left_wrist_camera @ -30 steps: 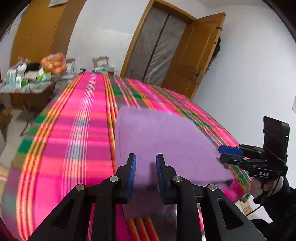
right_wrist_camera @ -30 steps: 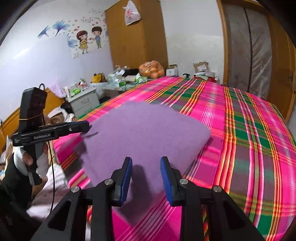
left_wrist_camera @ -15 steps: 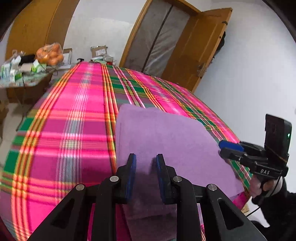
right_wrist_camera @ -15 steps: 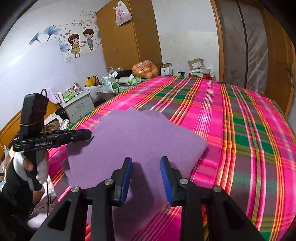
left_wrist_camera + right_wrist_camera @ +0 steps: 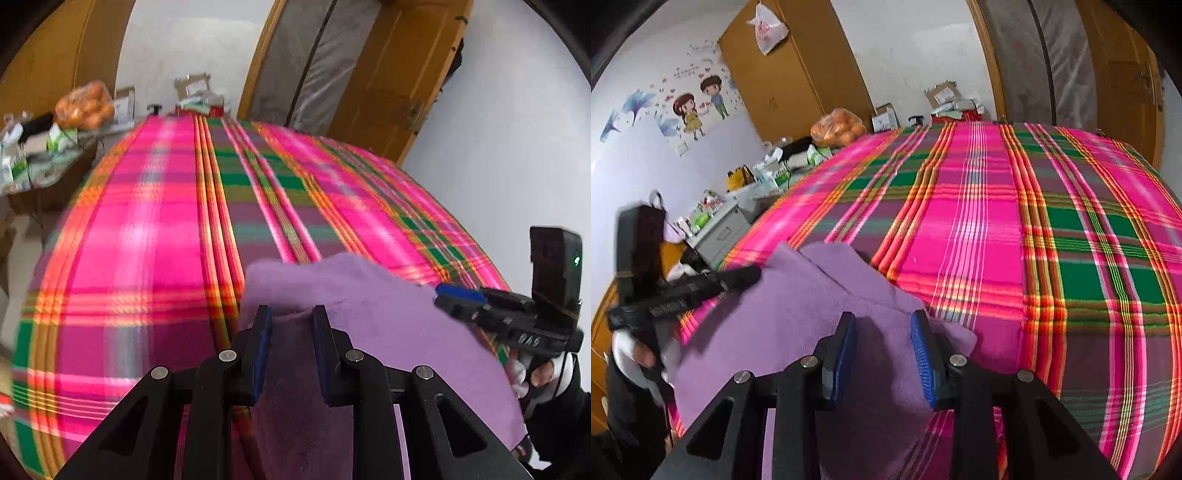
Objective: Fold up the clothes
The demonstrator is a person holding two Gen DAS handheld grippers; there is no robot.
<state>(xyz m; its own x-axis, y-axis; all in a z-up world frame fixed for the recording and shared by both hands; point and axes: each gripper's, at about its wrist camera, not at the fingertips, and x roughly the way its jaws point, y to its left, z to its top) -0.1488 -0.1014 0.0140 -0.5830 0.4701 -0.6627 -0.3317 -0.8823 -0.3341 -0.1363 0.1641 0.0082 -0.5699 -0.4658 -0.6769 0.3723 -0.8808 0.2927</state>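
Here: both tools clamp purple cloth [image 5: 388, 325] at plaid bed [image 5: 155, 236] edge; bed beyond bare.

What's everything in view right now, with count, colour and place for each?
purple cloth: one, purple, near edge of bed, bunched between both grippers
bed cover: one, pink, green and orange plaid, spread over the bed
bag of oranges: one, orange, past the bed's far end
wardrobe: one, brown, far wall
white bag: one, hung on wardrobe
wall stickers: cartoon pair, left wall
door: one, brown, open
left gripper: black, blue pads, cloth between
right gripper: same, cloth between
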